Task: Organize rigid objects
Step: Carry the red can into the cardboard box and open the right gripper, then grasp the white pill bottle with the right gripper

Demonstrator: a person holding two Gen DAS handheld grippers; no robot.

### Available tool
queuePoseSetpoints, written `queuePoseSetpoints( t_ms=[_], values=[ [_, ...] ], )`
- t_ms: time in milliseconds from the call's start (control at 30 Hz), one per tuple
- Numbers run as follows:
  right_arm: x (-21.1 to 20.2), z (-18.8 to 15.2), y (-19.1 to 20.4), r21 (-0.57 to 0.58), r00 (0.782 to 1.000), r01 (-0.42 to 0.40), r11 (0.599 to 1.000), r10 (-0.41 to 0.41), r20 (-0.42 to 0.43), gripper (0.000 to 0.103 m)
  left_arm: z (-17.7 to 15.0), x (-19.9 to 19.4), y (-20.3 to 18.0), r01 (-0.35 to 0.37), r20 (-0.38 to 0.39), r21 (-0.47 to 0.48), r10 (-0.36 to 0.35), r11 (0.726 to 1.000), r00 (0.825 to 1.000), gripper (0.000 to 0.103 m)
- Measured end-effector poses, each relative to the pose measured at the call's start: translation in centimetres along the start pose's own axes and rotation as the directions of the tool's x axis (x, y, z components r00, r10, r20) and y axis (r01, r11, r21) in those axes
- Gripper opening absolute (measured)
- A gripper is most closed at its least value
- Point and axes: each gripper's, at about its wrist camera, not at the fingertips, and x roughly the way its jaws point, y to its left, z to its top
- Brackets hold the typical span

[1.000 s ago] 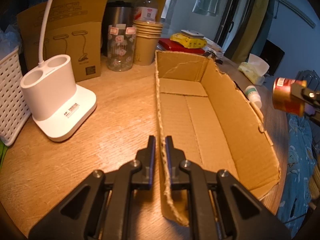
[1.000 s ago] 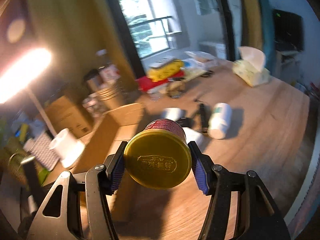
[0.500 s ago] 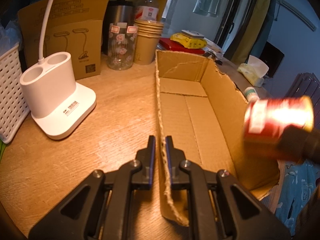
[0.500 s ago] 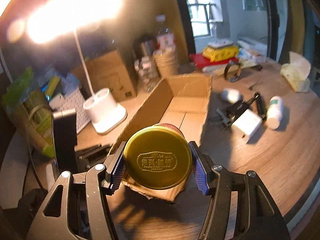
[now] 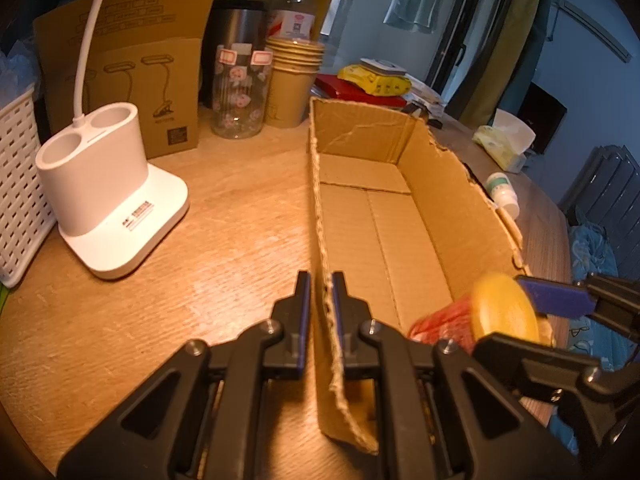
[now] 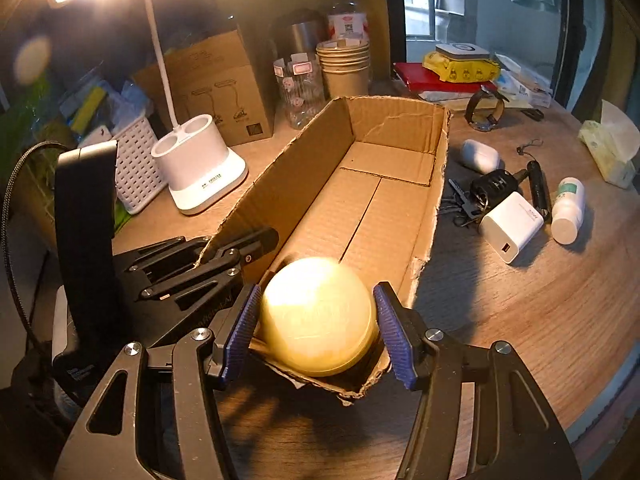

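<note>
A: Left wrist view. The left gripper [image 5: 321,292] has its fingers pinched tight on the ragged side wall of the long, open brown corrugated cardboard box [image 5: 380,236], pinning it to the pale wooden tabletop [image 5: 224,248]. At right, the right gripper [image 5: 516,320] carries a red-sided cylindrical metal can with a gold lid [image 5: 476,318] at the box's near end.

B: The box looks light and torn along its rim, so the pinning likely matters; it would probably slide otherwise. A white plastic lamp base with two round wells [image 5: 108,196] stands well apart, to the left.

A: Right wrist view. The right gripper [image 6: 318,330] has its fingers part-way apart, blue ribbed pads [image 6: 240,330] pressed on the can [image 6: 318,324], which hangs over the box [image 6: 360,208] floor, just inside the near wall.

B: Whether it touches the floor cannot be told. A sound finish would be to lower it until it rests flat, then spread the fingers. Smooth metal could roll if dropped. A white square charger [image 6: 512,224] and a white plastic bottle [image 6: 568,210] lie outside on the tabletop [image 6: 540,300].
</note>
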Motion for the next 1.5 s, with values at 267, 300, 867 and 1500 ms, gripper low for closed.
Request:
queuePoseSetpoints(
  t_ms=[267, 300, 867, 1500],
  values=[
    [0.2, 0.1, 0.0, -0.008, 1.0, -0.003, 1.0, 0.003, 0.0, 0.061, 0.0, 0.1, 0.1, 0.001, 0.0, -0.001, -0.001, 1.0, 1.0, 0.01],
    [0.2, 0.1, 0.0, -0.007, 1.0, -0.003, 1.0, 0.003, 0.001, 0.061, 0.0, 0.0, 0.1, 0.001, 0.0, -0.001, -0.001, 1.0, 1.0, 0.01],
    [-2.9, 1.2, -3.4, 0.091, 0.992, 0.013, 0.996, -0.025, 0.126, 0.066, 0.0, 0.1, 0.3, 0.002, 0.0, -0.006, -0.002, 1.0, 1.0, 0.01],
    [-2.3, 2.3, -17.3, 0.283, 0.949, 0.23, 0.931, -0.278, 0.145, 0.066, 0.0, 0.1, 0.5, 0.009, -0.001, -0.015, -0.009, 1.0, 1.0, 0.01]
  ],
)
